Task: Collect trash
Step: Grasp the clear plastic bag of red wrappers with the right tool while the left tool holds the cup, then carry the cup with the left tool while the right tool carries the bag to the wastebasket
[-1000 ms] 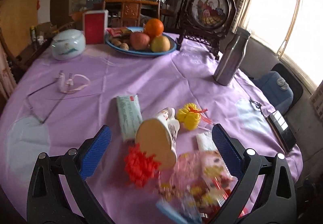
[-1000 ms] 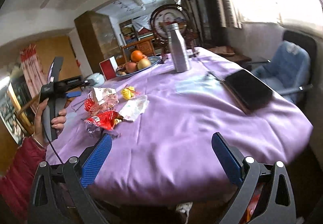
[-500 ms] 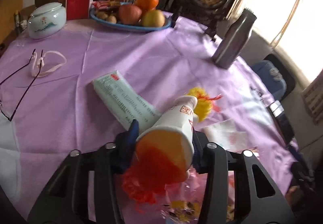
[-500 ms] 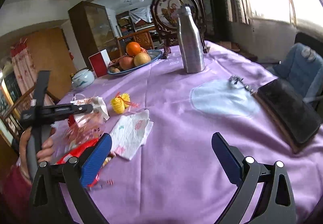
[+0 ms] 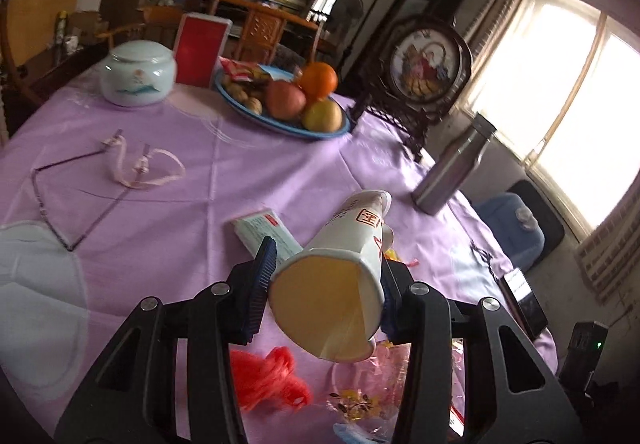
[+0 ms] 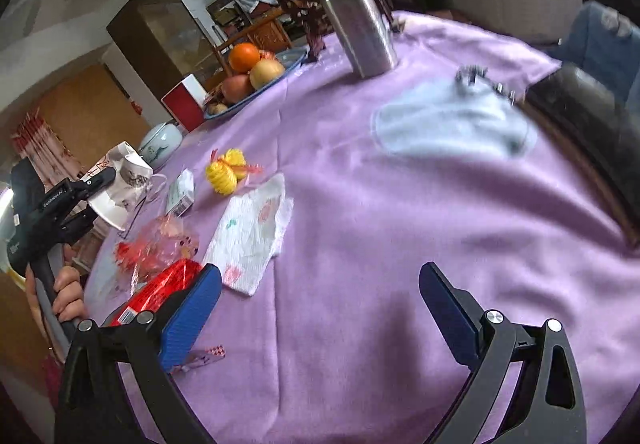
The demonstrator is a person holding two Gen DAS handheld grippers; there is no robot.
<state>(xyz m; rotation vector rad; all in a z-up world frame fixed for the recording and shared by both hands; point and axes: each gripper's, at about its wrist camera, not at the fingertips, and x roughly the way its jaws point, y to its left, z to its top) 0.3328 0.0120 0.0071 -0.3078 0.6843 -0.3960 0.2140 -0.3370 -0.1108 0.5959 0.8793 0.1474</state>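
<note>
A white paper cup with red print is clamped between the blue pads of my left gripper, tilted with its open mouth towards the camera and lifted off the purple tablecloth. Below it lie a red net and a clear printed wrapper. In the right wrist view my right gripper stands open just above the cloth, nothing between its fingers. A printed napkin lies just ahead of its left finger, a red wrapper beside that finger, and a yellow net ball farther off.
A tissue pack, glasses, a porcelain jar, a fruit plate and a steel bottle stand on the table. A phone lies near the right edge. A hand holds the left gripper.
My left gripper has shut on the paper cup and raised it off the table. My right gripper has come down and in over the cloth, closer to the napkin.
</note>
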